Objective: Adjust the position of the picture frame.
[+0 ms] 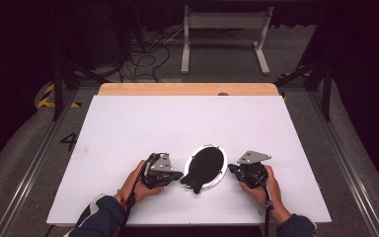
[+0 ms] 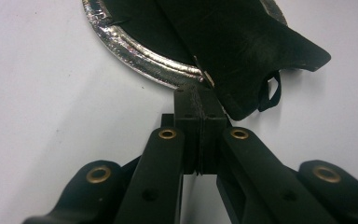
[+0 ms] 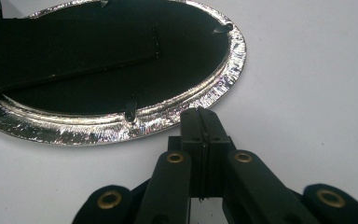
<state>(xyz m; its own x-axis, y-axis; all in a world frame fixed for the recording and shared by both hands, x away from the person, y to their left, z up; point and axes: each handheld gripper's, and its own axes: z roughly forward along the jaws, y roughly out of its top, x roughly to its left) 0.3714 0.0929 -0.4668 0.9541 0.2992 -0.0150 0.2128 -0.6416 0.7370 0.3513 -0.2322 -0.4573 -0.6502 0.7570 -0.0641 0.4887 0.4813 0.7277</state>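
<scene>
Tongs first: my left tongs (image 2: 199, 112) are closed tight, pad against pad, with nothing caught between them, and their tip sits right at the silver rim of the frame (image 2: 135, 51), just beside the corner of the black flap (image 2: 251, 51) that hangs over that rim. My right tongs (image 3: 200, 122) are closed the same way, empty, with the tip touching or nearly touching the rim on the opposite side.

From the high view, the left tongs (image 1: 176, 175) and right tongs (image 1: 233, 169) flank the frame (image 1: 221, 170), an oval one lying face down near my edge of the white table (image 1: 128, 128). Its black backing faces up, with small tabs round the inside of the rim, and the flap lies loose across it, sticking out toward me.

As I judge it, the work on the back is barely begun. Neither pair has a grip on anything. The flap is not yet laid flat or lifted clear, and the backing sits in place. Whichever way this goes, I must first open a pair and take hold.
</scene>
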